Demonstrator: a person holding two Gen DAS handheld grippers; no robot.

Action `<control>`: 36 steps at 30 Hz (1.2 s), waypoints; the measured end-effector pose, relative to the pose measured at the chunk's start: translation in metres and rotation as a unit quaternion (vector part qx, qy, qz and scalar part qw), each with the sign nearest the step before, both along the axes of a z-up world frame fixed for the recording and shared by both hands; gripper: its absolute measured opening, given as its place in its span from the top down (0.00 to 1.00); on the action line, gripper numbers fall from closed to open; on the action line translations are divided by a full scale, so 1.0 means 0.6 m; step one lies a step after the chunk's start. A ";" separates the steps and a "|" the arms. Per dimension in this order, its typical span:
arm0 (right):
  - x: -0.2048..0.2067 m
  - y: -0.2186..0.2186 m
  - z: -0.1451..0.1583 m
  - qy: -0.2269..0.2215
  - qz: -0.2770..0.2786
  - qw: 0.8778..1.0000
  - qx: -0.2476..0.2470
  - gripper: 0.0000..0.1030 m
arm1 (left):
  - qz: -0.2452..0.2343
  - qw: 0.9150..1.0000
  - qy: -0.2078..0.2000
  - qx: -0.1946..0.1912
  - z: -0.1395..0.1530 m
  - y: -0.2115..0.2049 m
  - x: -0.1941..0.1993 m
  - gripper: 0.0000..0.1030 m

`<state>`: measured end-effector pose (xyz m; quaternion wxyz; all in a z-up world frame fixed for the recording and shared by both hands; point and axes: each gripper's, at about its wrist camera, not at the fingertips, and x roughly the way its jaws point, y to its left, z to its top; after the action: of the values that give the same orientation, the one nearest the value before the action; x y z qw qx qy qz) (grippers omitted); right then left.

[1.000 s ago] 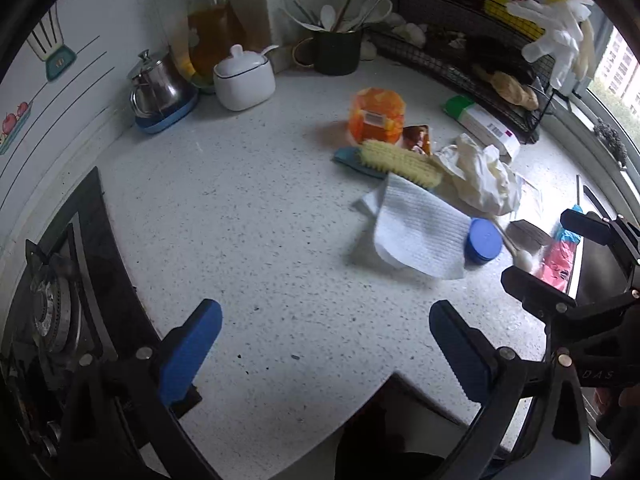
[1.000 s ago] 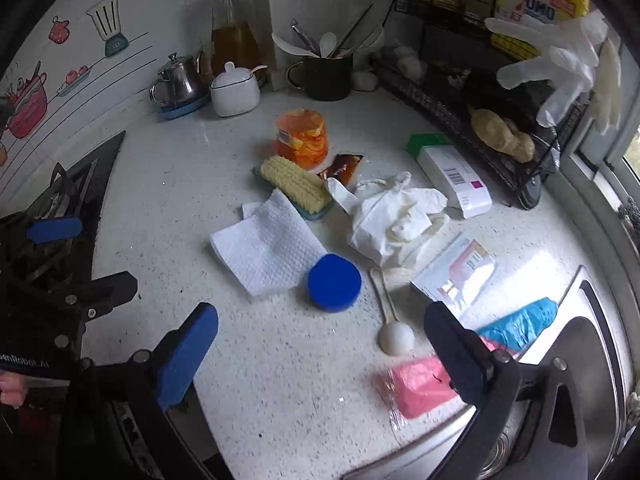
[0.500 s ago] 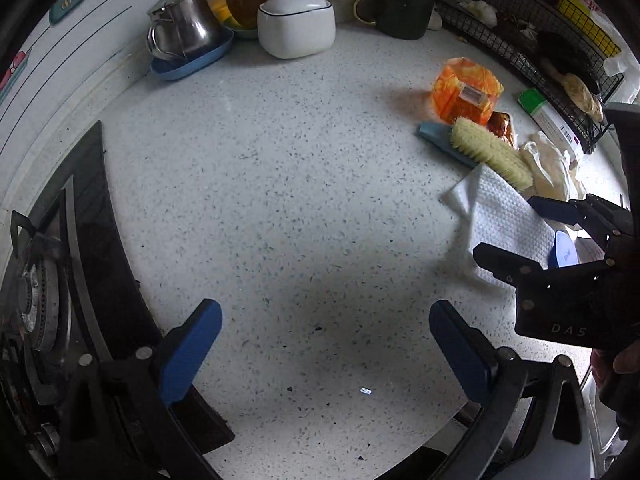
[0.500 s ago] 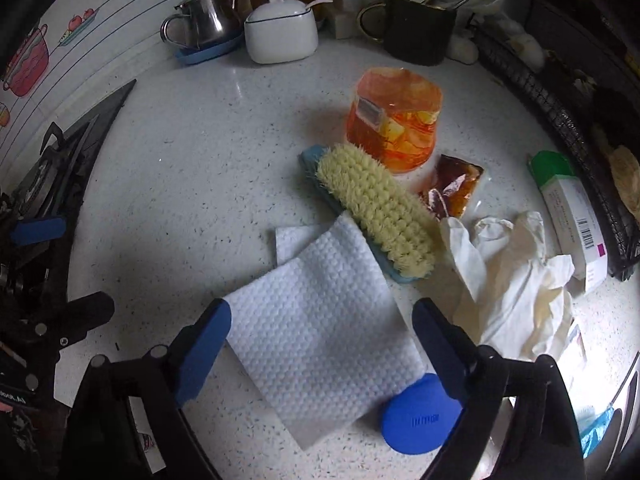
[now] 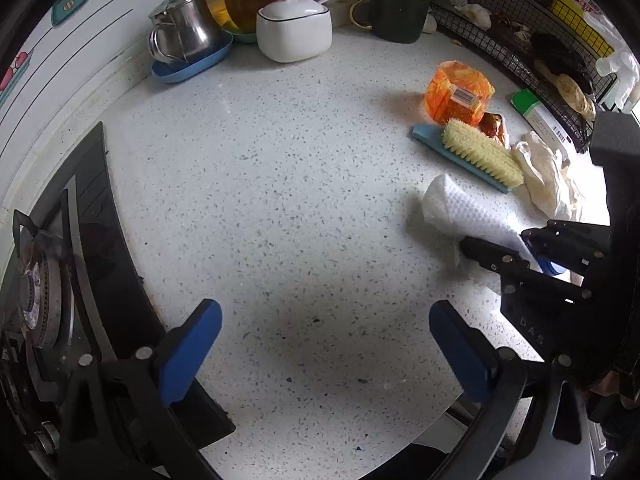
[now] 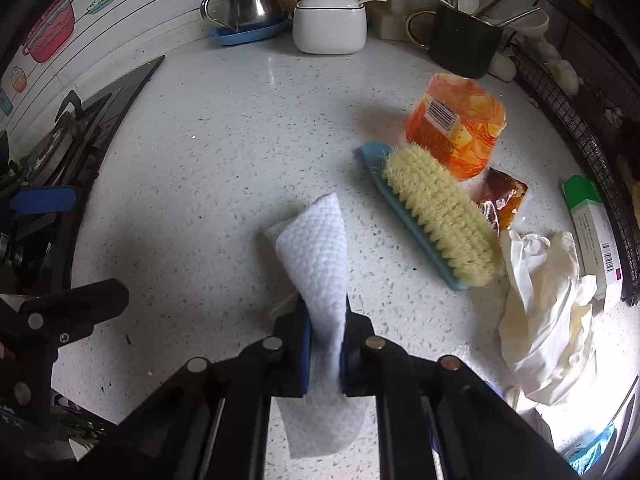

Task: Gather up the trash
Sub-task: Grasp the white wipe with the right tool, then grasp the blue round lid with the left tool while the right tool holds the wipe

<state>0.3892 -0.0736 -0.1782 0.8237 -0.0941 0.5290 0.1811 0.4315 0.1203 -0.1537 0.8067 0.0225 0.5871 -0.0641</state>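
Observation:
My right gripper (image 6: 325,322) is shut on a white paper towel (image 6: 316,256), which bunches up between its blue pads on the speckled counter. The towel also shows in the left wrist view (image 5: 460,210), pinched by the right gripper (image 5: 496,244). My left gripper (image 5: 324,344) is open and empty over bare counter near the stove. Other trash lies right of the towel: a crumpled white glove (image 6: 544,312), a brown sauce packet (image 6: 502,200) and an orange plastic pack (image 6: 456,128).
A yellow-bristled scrub brush (image 6: 432,216) lies between towel and orange pack. A gas stove (image 5: 44,272) is at the left. A steel teapot (image 5: 180,36), white sugar bowl (image 5: 294,30), dark utensil mug (image 5: 396,12) and a wire rack (image 5: 532,52) line the back. A green-white box (image 6: 592,224) sits by the rack.
My right gripper has come down and shut on the paper towel, crumpling it from flat into a bunch. The left gripper has shifted slightly closer to the counter.

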 end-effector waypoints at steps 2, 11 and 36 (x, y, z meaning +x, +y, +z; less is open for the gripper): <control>-0.010 -0.014 0.007 0.006 -0.020 1.000 0.019 0.93 | -0.009 1.000 -0.002 -0.003 0.007 -0.012 -0.002 0.00; -0.080 -0.165 0.101 -0.048 -0.170 0.983 0.049 0.93 | -0.077 0.997 -0.017 -0.017 0.032 -0.107 0.000 0.00; -0.145 -0.314 0.102 -0.054 -0.324 0.944 0.033 0.93 | -0.235 0.971 0.025 -0.024 -0.045 -0.351 0.071 0.02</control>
<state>0.3022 -0.2622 -0.1170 0.8678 0.0999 0.4795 -0.0840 0.4743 -0.0900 -0.1804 0.7542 0.1390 0.5837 -0.2668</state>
